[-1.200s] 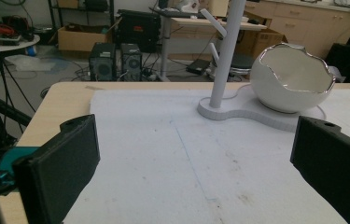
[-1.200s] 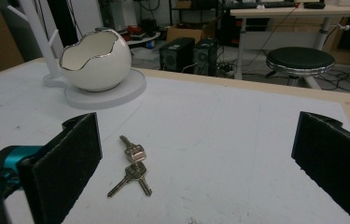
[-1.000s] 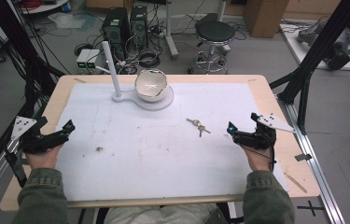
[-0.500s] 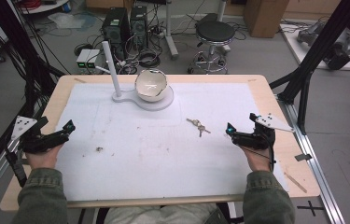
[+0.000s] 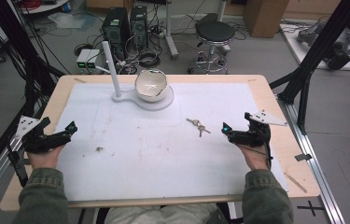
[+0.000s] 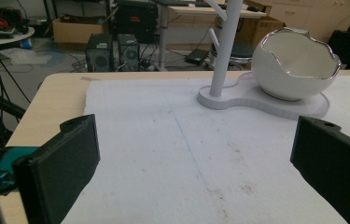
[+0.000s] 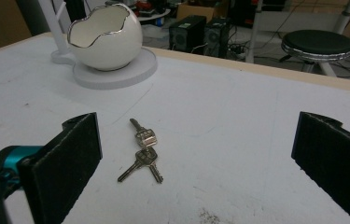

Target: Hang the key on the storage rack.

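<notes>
Small bunch of brass-coloured metal keys (image 5: pixel 199 126): flat on white-covered wooden table (image 5: pixel 163 158), right of centre; white eggshell-shaped ceramic bowl (image 5: pixel 150 85) farther, on white stand. Left hand-held gripper (image 5: pixel 65 132): jaws spread, empty; right hand-held gripper (image 5: pixel 227 132): jaws spread, near keys.

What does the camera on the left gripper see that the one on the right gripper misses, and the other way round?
The left gripper view alone takes in the full white post rising from the stand, with bare, lightly stained white mat ahead of its jaws. The right gripper view alone has the bunch of keys lying on the mat and a black stool beyond the table. Both share the egg-shaped bowl on its white stand, and jaws set wide apart.
</notes>
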A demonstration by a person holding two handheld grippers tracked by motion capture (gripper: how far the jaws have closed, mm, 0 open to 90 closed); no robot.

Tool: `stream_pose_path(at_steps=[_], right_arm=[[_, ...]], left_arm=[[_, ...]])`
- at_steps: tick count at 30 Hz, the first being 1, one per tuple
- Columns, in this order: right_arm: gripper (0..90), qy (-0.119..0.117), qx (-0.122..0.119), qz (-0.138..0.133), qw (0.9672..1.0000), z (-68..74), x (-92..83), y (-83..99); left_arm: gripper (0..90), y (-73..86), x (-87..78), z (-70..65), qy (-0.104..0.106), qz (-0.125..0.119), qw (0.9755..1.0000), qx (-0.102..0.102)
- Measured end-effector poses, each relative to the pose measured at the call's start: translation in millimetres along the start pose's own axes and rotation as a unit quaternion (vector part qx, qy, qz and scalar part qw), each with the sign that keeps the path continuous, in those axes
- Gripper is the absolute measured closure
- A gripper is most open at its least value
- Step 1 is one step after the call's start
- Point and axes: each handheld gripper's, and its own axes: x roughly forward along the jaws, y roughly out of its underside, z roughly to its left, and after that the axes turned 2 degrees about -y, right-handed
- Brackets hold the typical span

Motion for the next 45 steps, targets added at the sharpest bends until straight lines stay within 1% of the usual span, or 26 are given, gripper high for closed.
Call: stream_pose_path(at_steps=[4,5,7,9,14,18,21,25,27,29,31,32,37,40,41,43,44,45], right_arm=[[0.6,-0.009,-0.002,0.009,0.9999,1.1,3.8,-5.7],[0.6,-0.011,0.001,0.012,0.9999,1.6,4.5,-6.9],[0.6,-0.018,-0.003,0.020,0.9996,1.7,7.5,-9.5],[0.6,-0.020,-0.008,0.030,0.9993,3.0,10.8,-12.5],[0.6,-0.032,-0.016,0.045,0.9984,6.0,19.1,-22.0],[0.6,-0.034,-0.028,0.059,0.9973,9.1,25.9,-29.3],[0.6,-0.037,-0.031,0.065,0.9967,11.2,31.2,-33.4],[0.6,-0.040,-0.042,0.083,0.9948,12.5,40.8,-37.4],[0.6,-0.042,-0.042,0.085,0.9946,12.6,44.0,-39.8],[0.6,-0.043,-0.043,0.091,0.9940,13.5,49.1,-46.1],[0.5,-0.043,-0.045,0.088,0.9941,13.9,50.6,-48.3],[0.6,-0.046,-0.050,0.093,0.9933,14.4,54.2,-52.4],[0.6,-0.048,-0.051,0.100,0.9925,15.2,60.6,-57.4],[0.6,-0.051,-0.050,0.103,0.9921,13.8,63.5,-60.5],[0.6,-0.051,-0.054,0.110,0.9911,12.9,65.0,-63.0],[0.6,-0.051,-0.056,0.113,0.9907,12.9,65.8,-64.0],[0.6,-0.050,-0.059,0.123,0.9894,12.0,68.9,-67.1],[0.6,-0.050,-0.058,0.126,0.9890,11.5,70.1,-68.2]], left_arm=[[1.7,0.3,0.8,-0.7,0.002,0.000,1.0000,0.000],[1.7,0.5,0.9,-0.5,0.006,0.000,1.0000,0.000],[1.7,1.0,1.5,-0.6,0.012,-0.002,0.9999,-0.007],[1.7,1.4,2.1,-1.1,0.013,-0.002,0.9999,-0.006],[1.7,1.6,3.0,-1.2,0.011,-0.001,0.9999,-0.005],[1.7,1.9,3.5,-0.4,0.010,0.001,0.9999,-0.004],[1.7,2.0,3.7,-0.7,0.014,0.000,0.9999,-0.004],[1.7,3.0,6.3,-0.6,0.015,0.004,0.9999,-0.002],[1.7,3.1,6.7,-0.7,0.015,0.004,0.9999,-0.002],[1.7,3.6,7.9,-1.1,0.014,0.006,0.9999,-0.001],[1.7,3.8,8.5,-1.1,0.014,0.006,0.9999,0.001],[1.7,4.0,9.1,-0.8,0.013,0.007,0.9999,0.001],[1.7,4.1,9.6,-0.2,0.012,0.007,0.9999,0.000],[1.7,3.9,8.5,-1.0,0.011,0.008,0.9999,0.004],[1.7,3.8,7.8,-1.7,0.010,0.008,0.9999,0.006],[1.7,3.7,7.5,-2.3,0.010,0.005,0.9999,0.007],[1.7,4.0,8.2,-2.0,0.011,0.008,0.9999,0.006],[1.7,4.0,8.2,-2.0,0.011,0.008,0.9999,0.006]])
